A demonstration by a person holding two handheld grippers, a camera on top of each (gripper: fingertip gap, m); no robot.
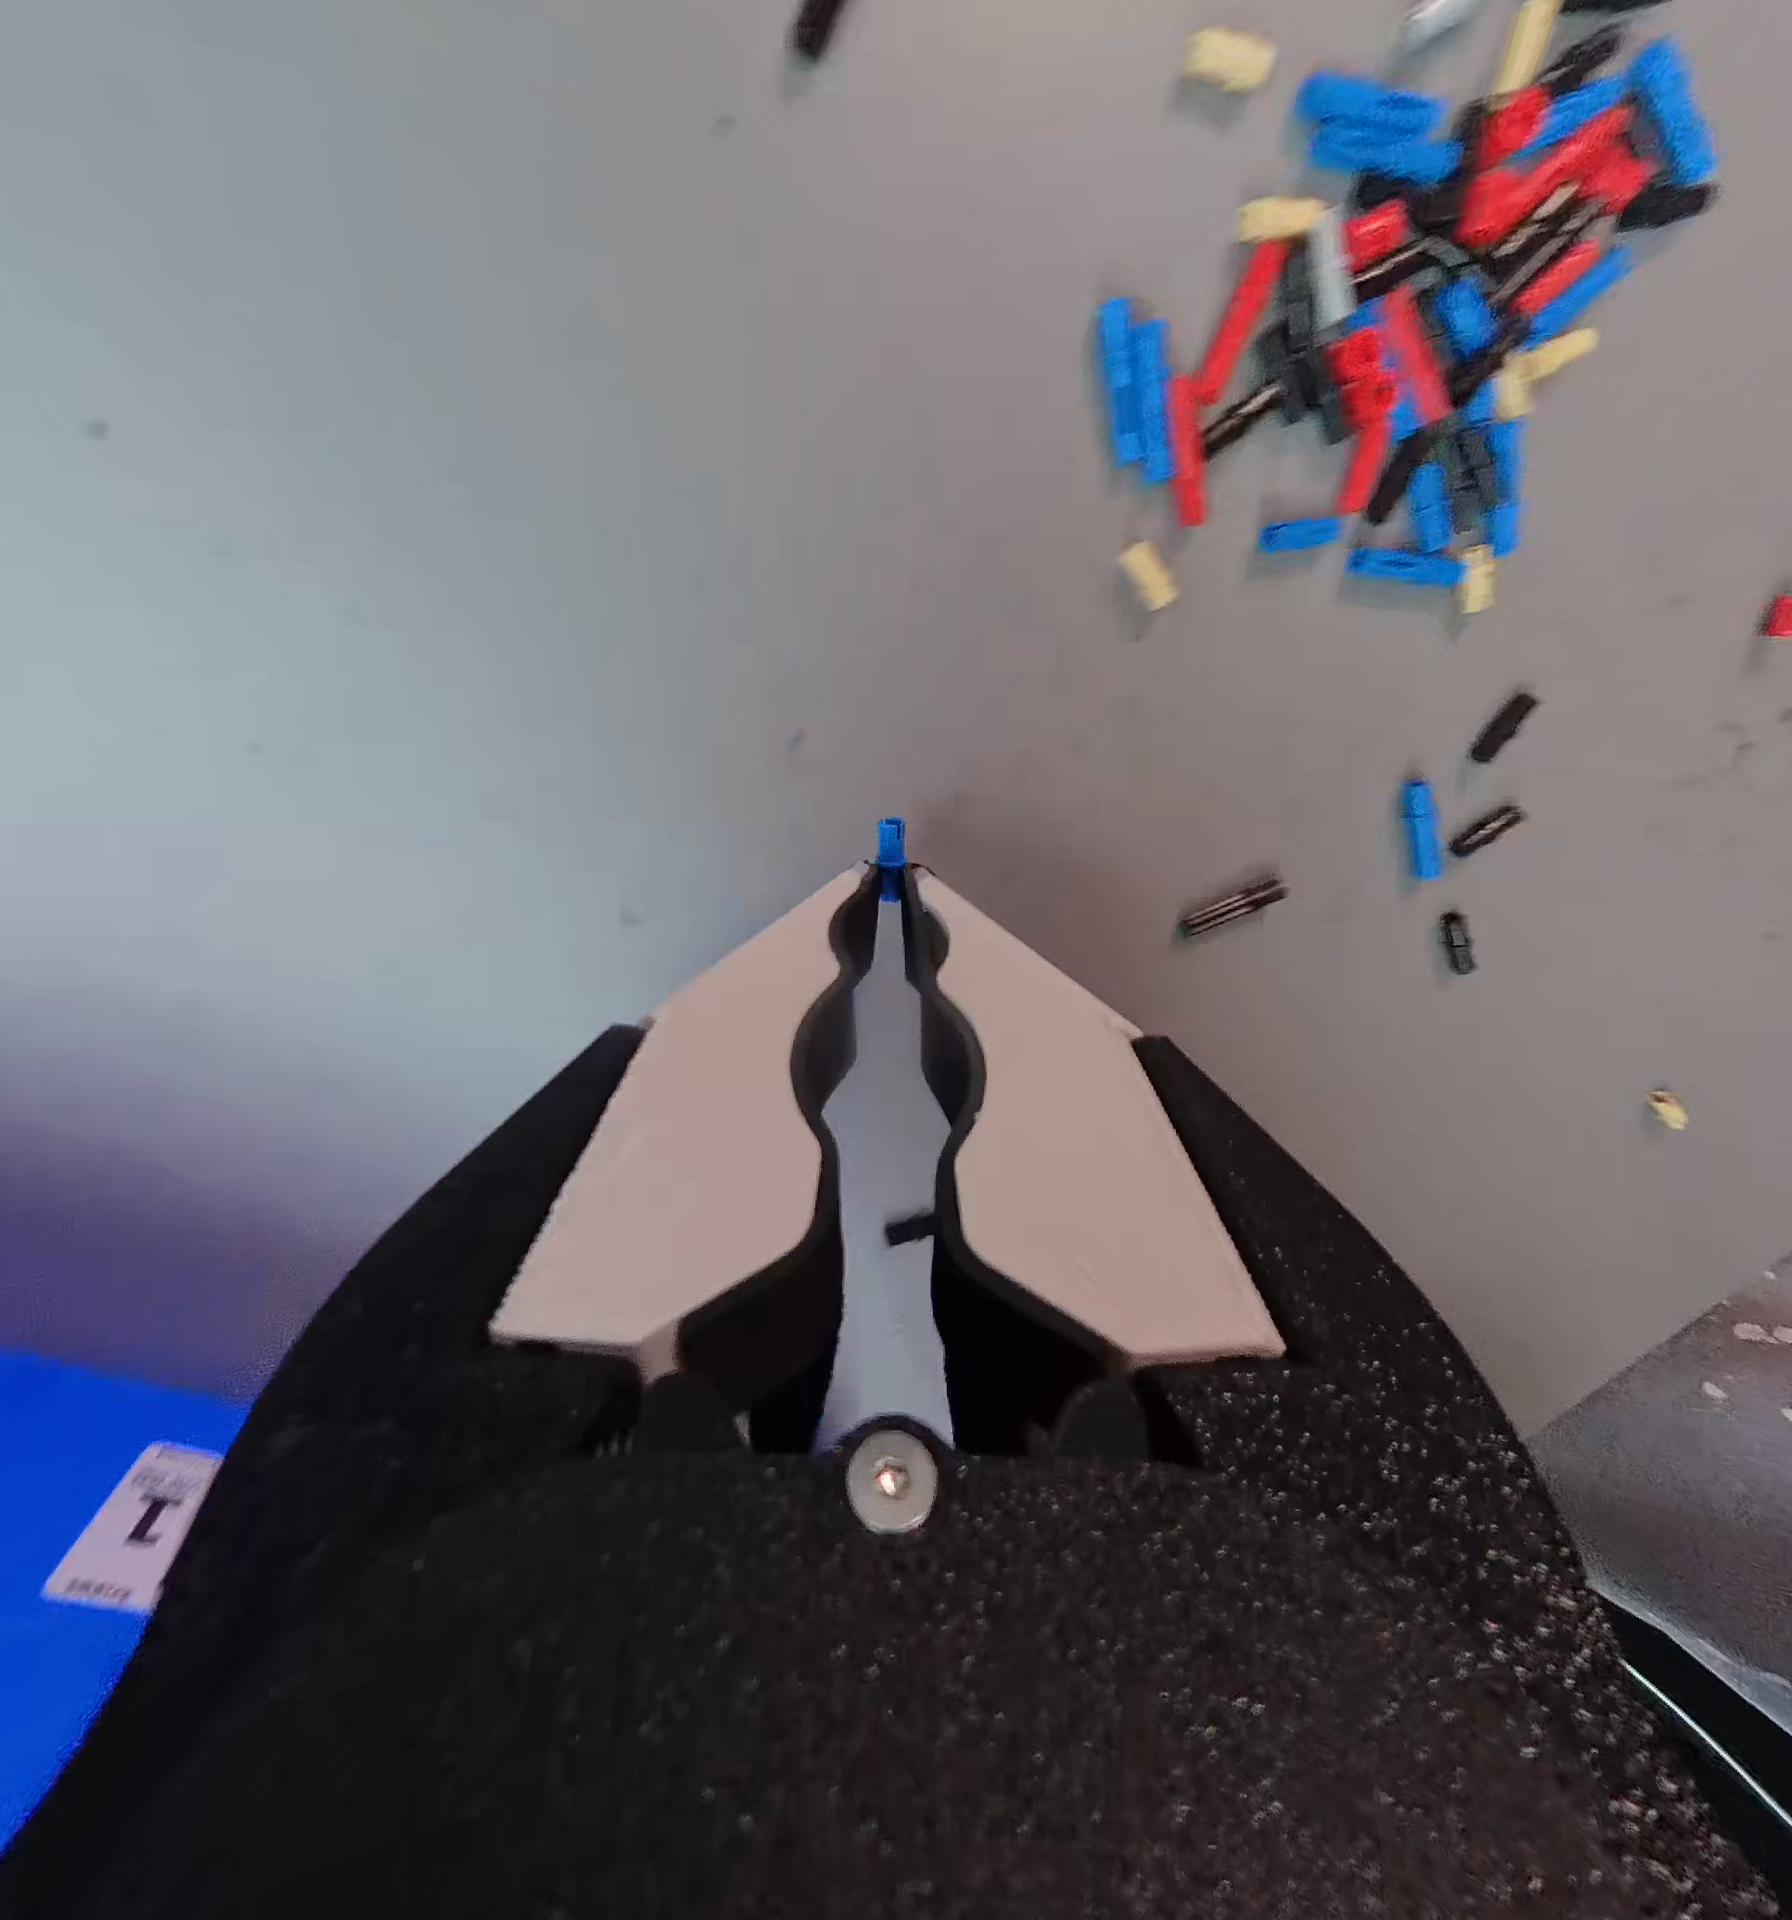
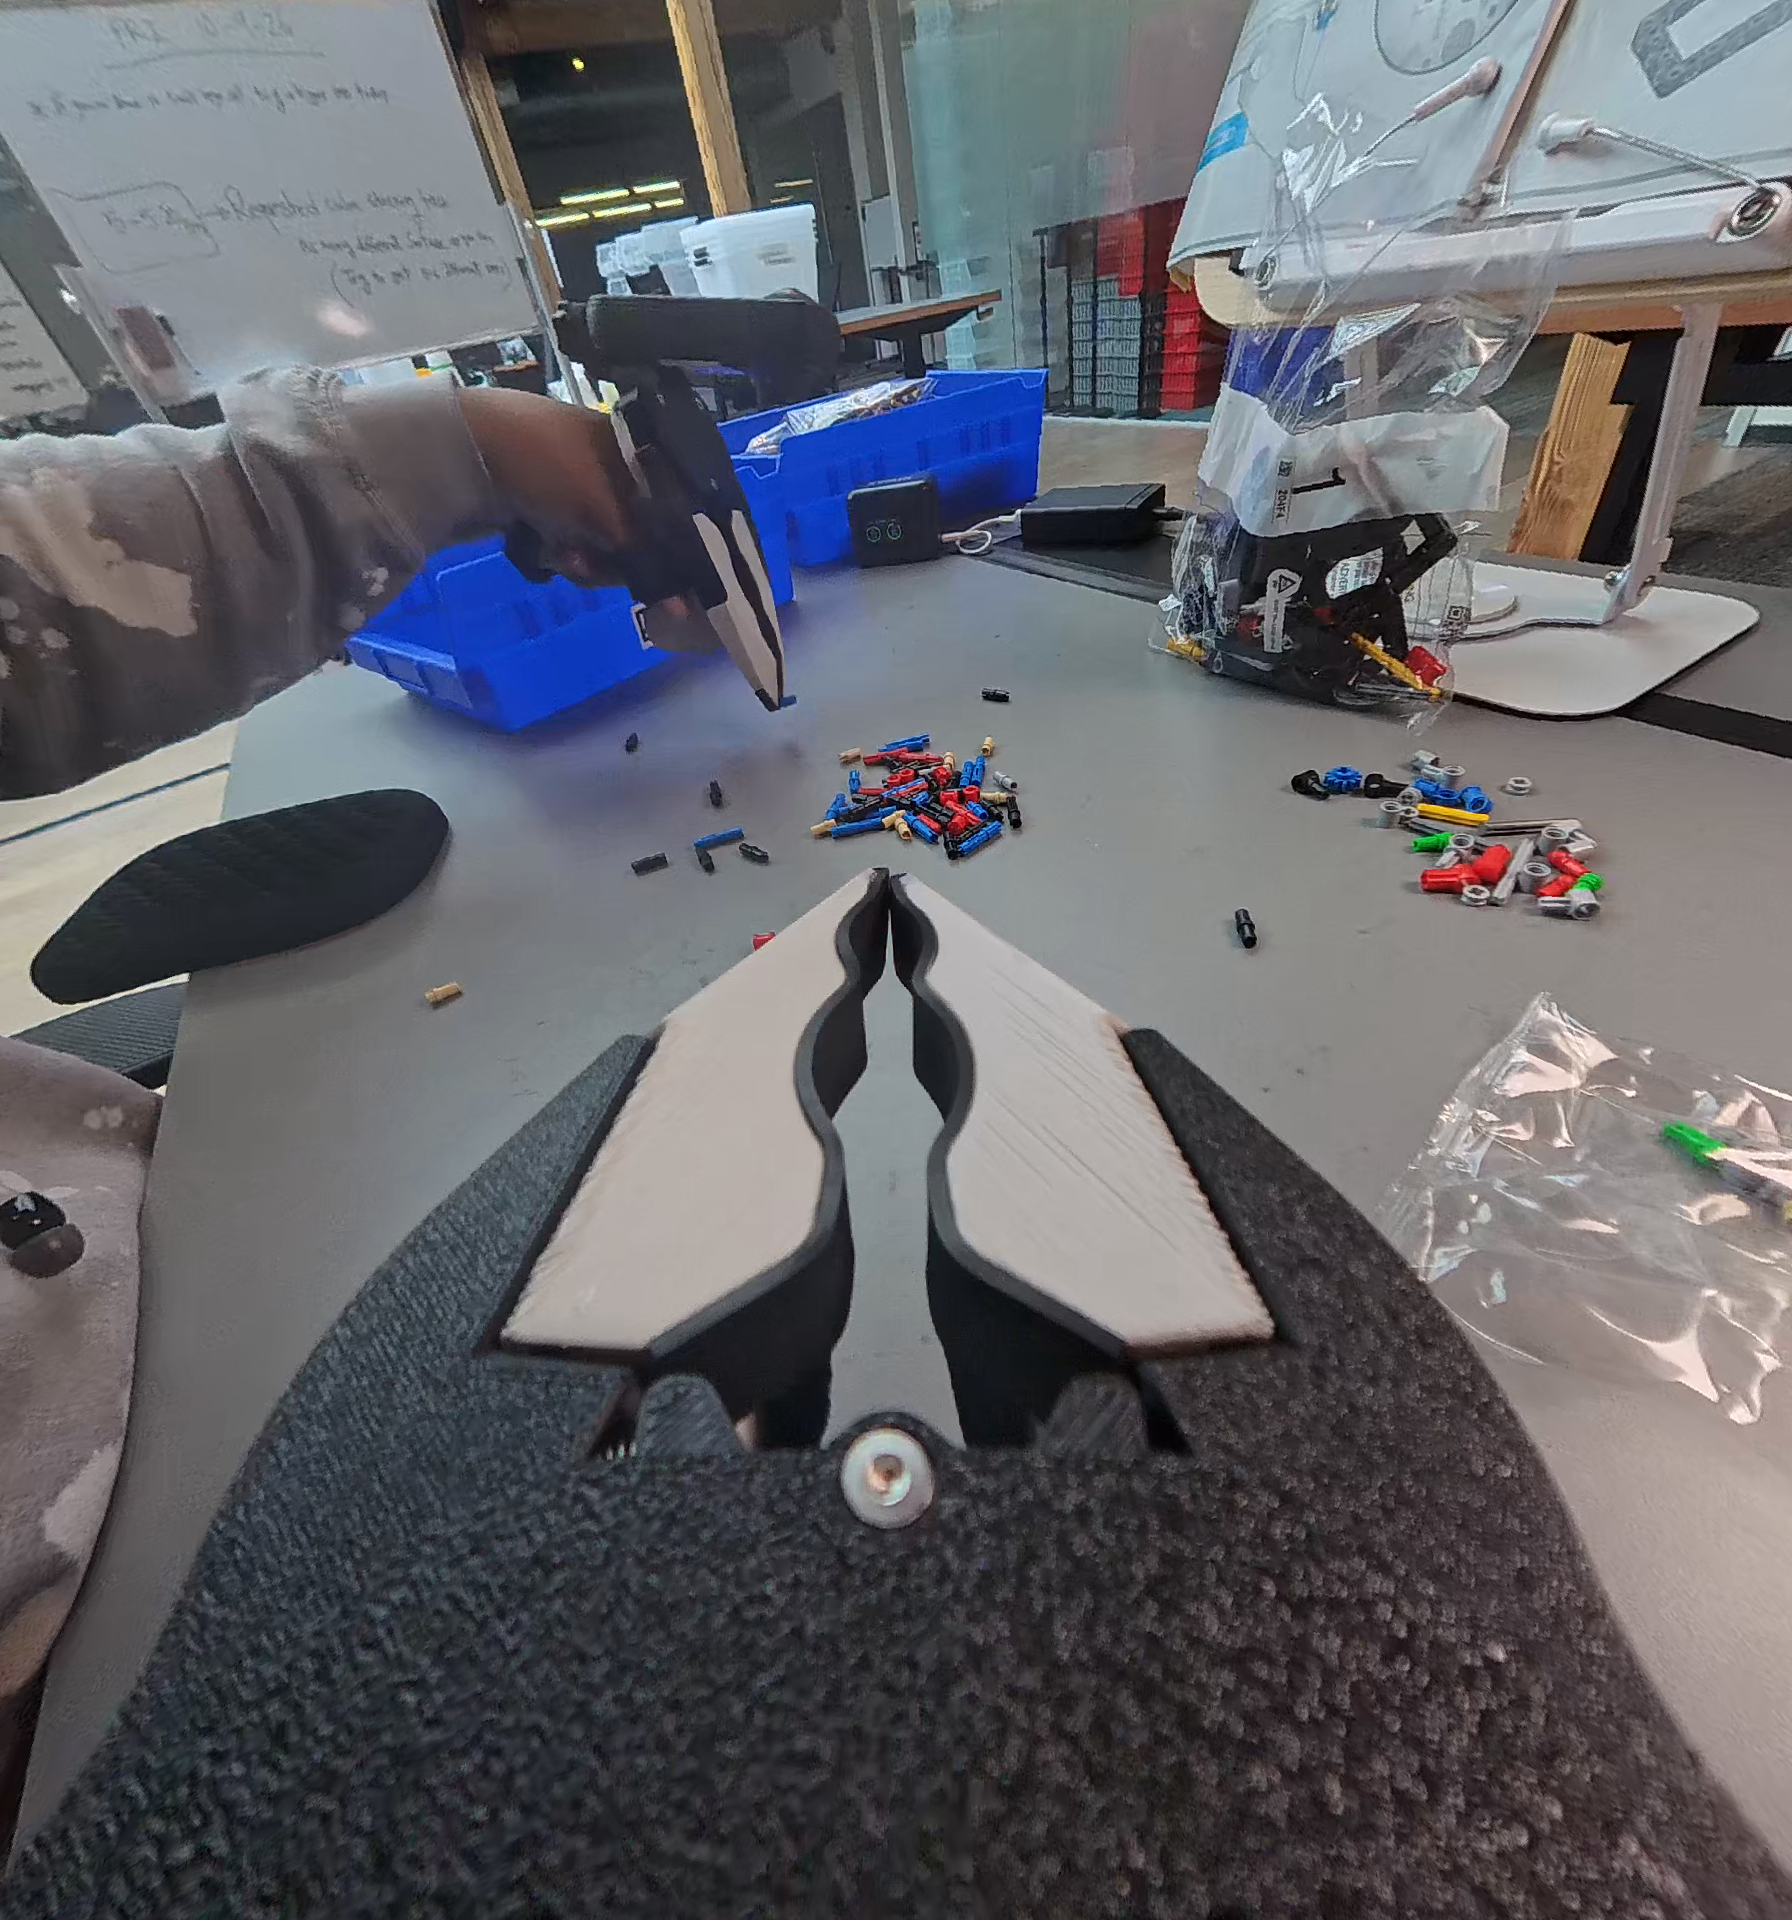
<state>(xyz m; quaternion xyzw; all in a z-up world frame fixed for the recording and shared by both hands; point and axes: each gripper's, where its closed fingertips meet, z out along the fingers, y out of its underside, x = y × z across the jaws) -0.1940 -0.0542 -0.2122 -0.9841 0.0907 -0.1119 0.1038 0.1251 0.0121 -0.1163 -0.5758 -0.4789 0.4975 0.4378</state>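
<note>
Item: right gripper (image 2: 888,881), nearest us, clenched empty just short of the pin pile (image 2: 921,795); left gripper (image 1: 890,875) pinched a blue pin (image 1: 891,844), raised between pile and blue bin (image 2: 518,649).

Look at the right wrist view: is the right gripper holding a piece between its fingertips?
No, the right gripper has its tips shut together on nothing, above the grey table.

Grey table (image 2: 1131,665), whiteboard (image 2: 248,177), wooden posts (image 2: 710,104)
</note>
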